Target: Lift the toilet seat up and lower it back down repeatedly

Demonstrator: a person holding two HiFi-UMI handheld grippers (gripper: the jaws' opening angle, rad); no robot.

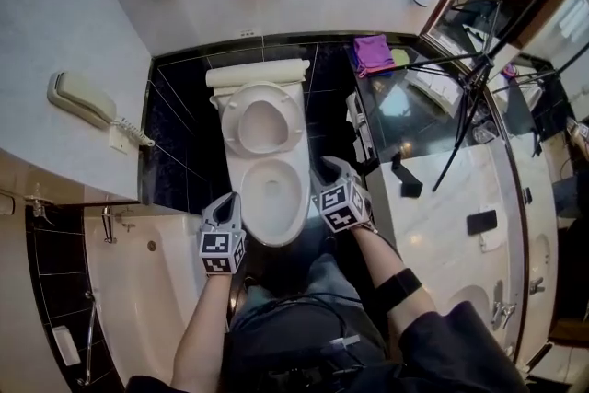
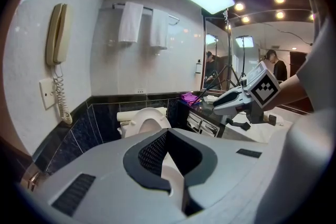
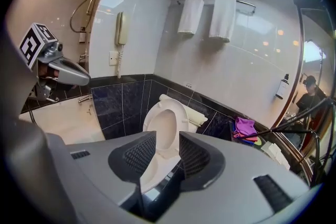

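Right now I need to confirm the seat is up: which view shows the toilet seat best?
Head view: the whole toilet seat shows, raised. The right gripper view shows it upright, its lower edge hidden; the left gripper view shows only its top.

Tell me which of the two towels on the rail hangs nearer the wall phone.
The left towel in the right gripper view: it hangs on the wall phone side, while the other towel hangs beyond it.
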